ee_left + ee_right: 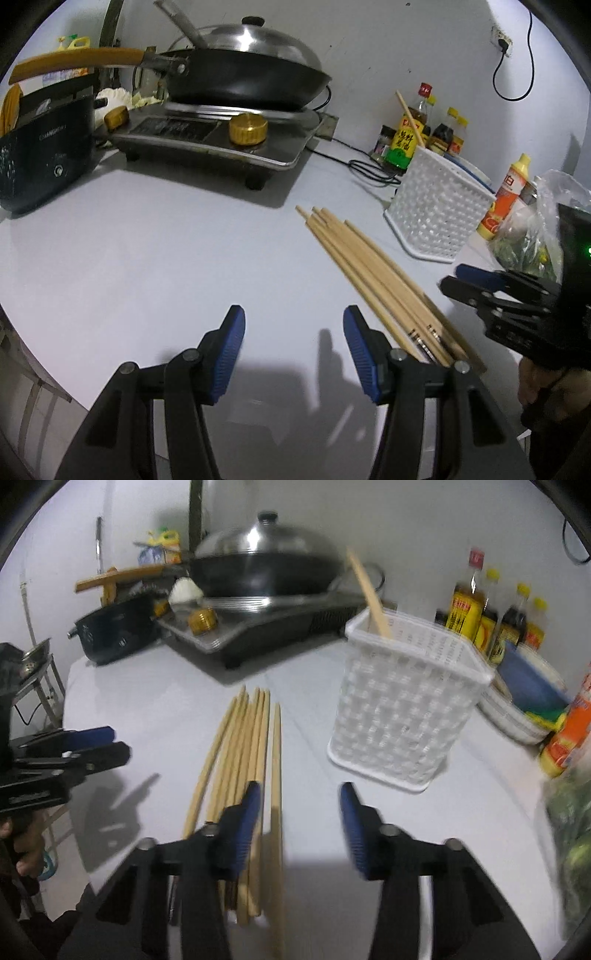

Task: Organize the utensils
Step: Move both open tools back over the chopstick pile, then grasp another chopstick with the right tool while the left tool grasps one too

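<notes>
Several wooden chopsticks (373,273) lie in a loose bundle on the white table (166,240). My left gripper (293,354) stands open just left of their near ends, with nothing between its fingers. My right gripper (301,801) is open and low over the same chopsticks (240,760). Its left finger (247,812) rests over the bundle, and one chopstick (275,775) lies between the jaws, untouched by the pads. A white lattice basket (406,709) stands to the right with one chopstick (369,594) upright in it. Each gripper shows in the other's view: right gripper (454,278), left gripper (118,743).
Behind the chopsticks a gas stove (221,140) carries a lidded black wok (243,74). A black electric pot (44,155) stands at far left. Sauce bottles (491,620) line the wall behind the basket (436,214). A bag of greens (572,830) lies at the right edge.
</notes>
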{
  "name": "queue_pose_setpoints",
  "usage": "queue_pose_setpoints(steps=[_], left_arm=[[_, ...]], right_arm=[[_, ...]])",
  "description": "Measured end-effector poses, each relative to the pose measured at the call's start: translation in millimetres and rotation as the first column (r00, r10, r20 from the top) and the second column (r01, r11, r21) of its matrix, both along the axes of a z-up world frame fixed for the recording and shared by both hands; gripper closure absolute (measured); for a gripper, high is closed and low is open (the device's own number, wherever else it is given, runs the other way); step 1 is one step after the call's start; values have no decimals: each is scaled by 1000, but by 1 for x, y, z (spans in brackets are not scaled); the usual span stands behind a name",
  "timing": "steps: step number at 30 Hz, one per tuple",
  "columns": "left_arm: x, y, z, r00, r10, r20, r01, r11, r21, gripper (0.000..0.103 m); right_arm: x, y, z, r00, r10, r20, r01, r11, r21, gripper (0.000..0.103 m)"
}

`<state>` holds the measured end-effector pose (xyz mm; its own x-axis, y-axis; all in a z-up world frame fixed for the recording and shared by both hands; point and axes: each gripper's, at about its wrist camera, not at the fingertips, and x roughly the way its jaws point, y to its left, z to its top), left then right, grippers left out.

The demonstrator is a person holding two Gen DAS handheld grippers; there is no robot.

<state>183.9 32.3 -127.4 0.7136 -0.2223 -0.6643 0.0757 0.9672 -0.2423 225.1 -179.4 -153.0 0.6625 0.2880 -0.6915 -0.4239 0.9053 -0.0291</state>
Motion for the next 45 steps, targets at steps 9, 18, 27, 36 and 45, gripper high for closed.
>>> queue_pose_setpoints(steps=[9, 18, 27, 36, 45], left_arm=[[3, 11, -6, 1000, 20, -15, -20, 1000, -11, 48], [10, 7, -12, 999, 10, -35, -11, 1000, -15, 48], [18, -19, -11, 997, -54, -54, 54, 999, -1, 48], [30, -57, -6, 991, -122, -52, 125, 991, 53, 48], [35, -78, -13, 986, -145, -85, 158, 973, 171, 44]], right_arm=[[29, 18, -21, 996, 31, -85, -30, 999, 12, 83], [37, 27, -28, 991, 43, -123, -43, 999, 3, 97], [32, 24, -27, 990, 61, -126, -59, 998, 14, 97], [19, 1, -14, 994, 59, -91, -54, 997, 58, 97], [9, -17, -14, 995, 61, -85, -53, 994, 96, 97]])
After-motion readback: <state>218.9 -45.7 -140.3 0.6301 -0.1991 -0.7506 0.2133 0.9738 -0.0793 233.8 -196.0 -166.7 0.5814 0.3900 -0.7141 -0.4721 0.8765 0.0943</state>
